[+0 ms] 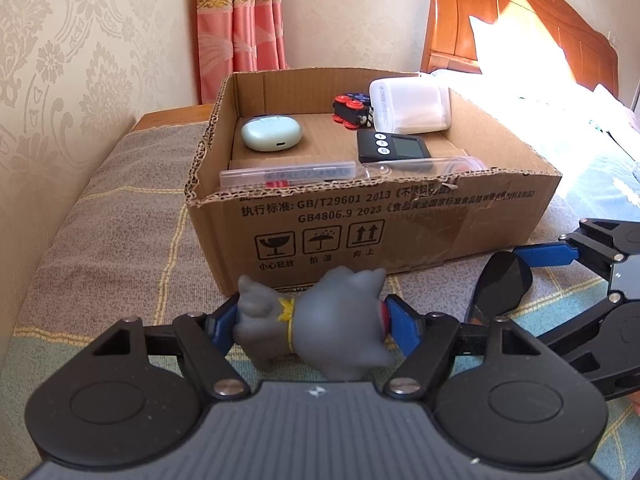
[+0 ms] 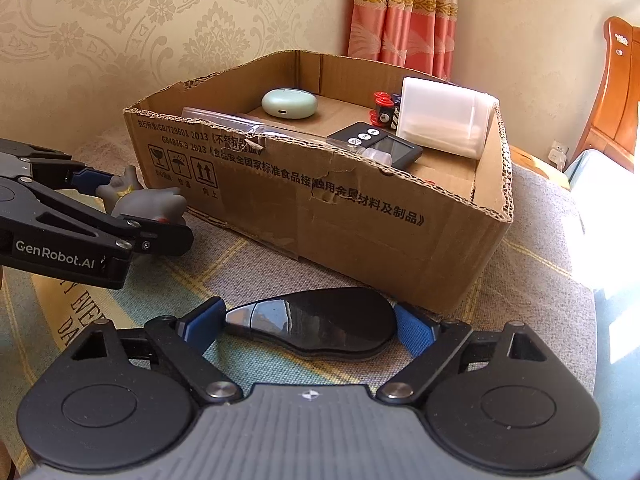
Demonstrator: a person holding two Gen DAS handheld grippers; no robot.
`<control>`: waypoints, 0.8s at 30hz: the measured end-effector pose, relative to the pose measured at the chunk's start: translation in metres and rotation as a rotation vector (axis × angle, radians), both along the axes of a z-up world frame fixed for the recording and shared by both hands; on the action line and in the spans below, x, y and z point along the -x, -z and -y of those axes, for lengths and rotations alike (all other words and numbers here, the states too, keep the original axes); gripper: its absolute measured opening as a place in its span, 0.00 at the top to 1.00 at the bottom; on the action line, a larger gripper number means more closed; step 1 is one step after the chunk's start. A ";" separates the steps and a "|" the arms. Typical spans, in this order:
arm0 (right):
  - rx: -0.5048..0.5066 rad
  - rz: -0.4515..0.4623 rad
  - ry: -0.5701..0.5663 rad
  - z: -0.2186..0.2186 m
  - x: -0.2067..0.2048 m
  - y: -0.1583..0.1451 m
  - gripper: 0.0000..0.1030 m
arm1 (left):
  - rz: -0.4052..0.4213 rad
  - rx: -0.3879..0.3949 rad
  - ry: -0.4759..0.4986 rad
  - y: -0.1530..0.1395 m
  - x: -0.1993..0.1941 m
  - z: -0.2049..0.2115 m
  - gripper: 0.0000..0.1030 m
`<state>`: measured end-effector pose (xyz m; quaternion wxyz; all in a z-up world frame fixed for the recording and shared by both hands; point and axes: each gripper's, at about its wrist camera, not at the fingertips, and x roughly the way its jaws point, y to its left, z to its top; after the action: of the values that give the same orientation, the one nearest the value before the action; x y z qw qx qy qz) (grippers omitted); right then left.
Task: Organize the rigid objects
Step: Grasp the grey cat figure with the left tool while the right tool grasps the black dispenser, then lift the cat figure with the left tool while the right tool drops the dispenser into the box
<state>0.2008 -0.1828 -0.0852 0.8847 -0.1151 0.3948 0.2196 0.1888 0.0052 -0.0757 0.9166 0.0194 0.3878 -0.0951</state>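
Note:
My left gripper [image 1: 314, 320] is shut on a grey toy figure [image 1: 340, 312] with a yellow collar, its blue pads pressing both sides, just in front of the cardboard box [image 1: 400, 216]. In the right wrist view this gripper and the toy [image 2: 144, 200] sit at the left. My right gripper [image 2: 308, 326] has its pads against both ends of a glossy black teardrop-shaped object [image 2: 320, 320] lying on the blanket by the box's near wall [image 2: 360, 232]. Inside the box are a mint earbud case [image 1: 271, 133], a red-wheeled toy [image 1: 352, 112], a white case [image 1: 410, 106], a black timer [image 1: 394, 146] and clear plastic cases [image 1: 288, 174].
The box stands on a plaid blanket [image 1: 120, 220] over a padded surface. A patterned wall [image 2: 120, 20] and a pink curtain [image 1: 240, 20] are behind it. A wooden headboard [image 1: 520, 20] and sunlit bedding lie to the right. A wall socket [image 2: 558, 156] is at the far right.

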 end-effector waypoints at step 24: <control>-0.014 0.045 0.014 0.015 0.029 -0.080 0.10 | 0.010 -0.034 0.096 -0.055 0.030 -0.019 0.30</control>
<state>0.1714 -0.1973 -0.0053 0.8956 -0.1110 0.3743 0.2133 0.1587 0.0238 -0.0207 0.9125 0.0539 0.3833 -0.1322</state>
